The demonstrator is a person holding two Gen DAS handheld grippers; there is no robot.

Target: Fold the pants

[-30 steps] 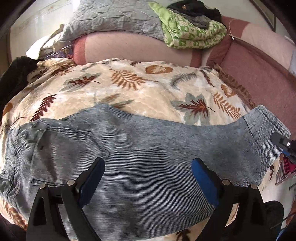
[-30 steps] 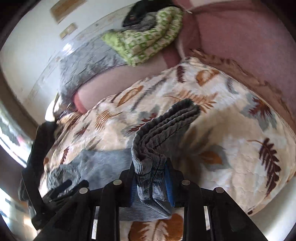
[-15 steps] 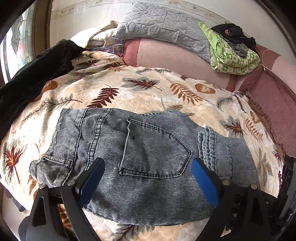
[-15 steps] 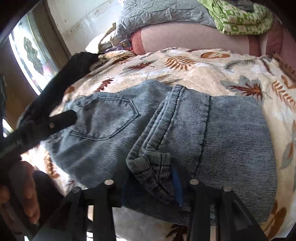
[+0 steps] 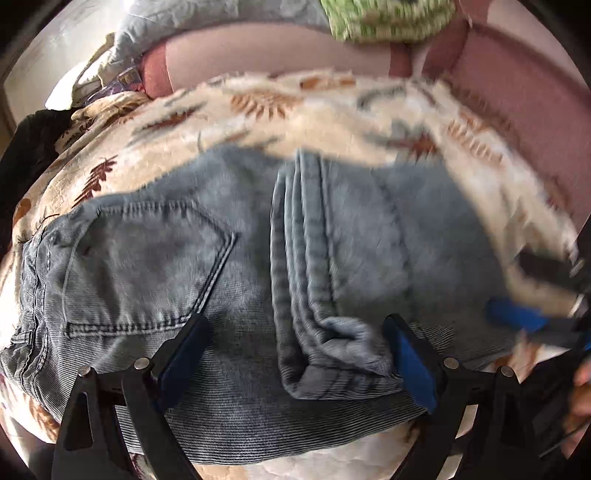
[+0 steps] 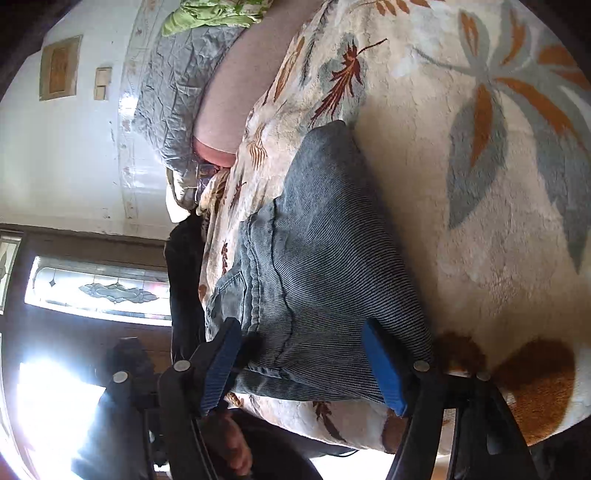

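Observation:
The grey-blue jeans (image 5: pixel 155 266) lie folded over on the leaf-print blanket (image 5: pixel 258 122), with the leg hem (image 5: pixel 325 332) laid across the seat beside the back pocket. My left gripper (image 5: pixel 295 354) is open and empty, low over the jeans' near edge, its jaws either side of the hem end. My right gripper (image 6: pixel 303 365) is open and empty, its jaws spanning the folded edge of the jeans (image 6: pixel 325 258). It also shows blurred at the right edge of the left wrist view (image 5: pixel 532 314).
The blanket (image 6: pixel 480 184) covers a pink couch (image 5: pixel 517 85). A grey quilted pillow (image 6: pixel 177 92) and a green patterned cloth (image 5: pixel 388 18) sit on the backrest. A dark garment (image 5: pixel 29 155) lies at the left end. A window (image 6: pixel 92 291) is on the left.
My right gripper has let go of the leg hem, which now rests on the seat of the jeans, and has opened and rolled sideways. My left gripper has come closer to the jeans.

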